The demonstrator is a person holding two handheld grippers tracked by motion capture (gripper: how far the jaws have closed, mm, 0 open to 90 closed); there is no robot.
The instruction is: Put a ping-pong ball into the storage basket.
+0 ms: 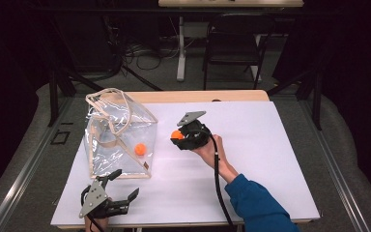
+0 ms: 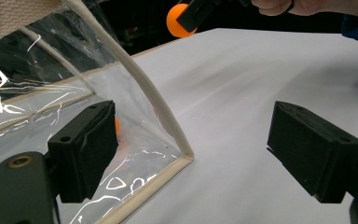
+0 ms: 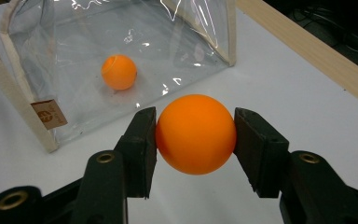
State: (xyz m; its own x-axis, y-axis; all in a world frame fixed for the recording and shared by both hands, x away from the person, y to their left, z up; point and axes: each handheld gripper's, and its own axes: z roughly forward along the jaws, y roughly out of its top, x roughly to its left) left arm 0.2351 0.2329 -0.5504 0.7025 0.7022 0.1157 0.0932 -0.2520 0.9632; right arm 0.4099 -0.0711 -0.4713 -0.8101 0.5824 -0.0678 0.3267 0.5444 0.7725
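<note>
Already one orange ball (image 3: 119, 72) inside clear bag (image 1: 118, 135); right gripper (image 3: 196, 135) jaws clamp second ball (image 3: 196, 134), not yet bagged; left gripper (image 1: 123, 184) jaws wide, empty.

I am looking at a smooth, matt orange plastic ball (image 3: 196, 134) sitting between my right gripper's (image 3: 196, 140) matt black, rubbery-looking pads. Beyond that claw, a glossy, crinkled clear plastic bag (image 3: 168, 42) edged in rough cream cloth binding is catching glare, a second matt orange ball (image 3: 119, 72) showing inside. Under both, the white table top (image 1: 251, 145) is looking smooth and matt, its far edge pale wood.
</note>
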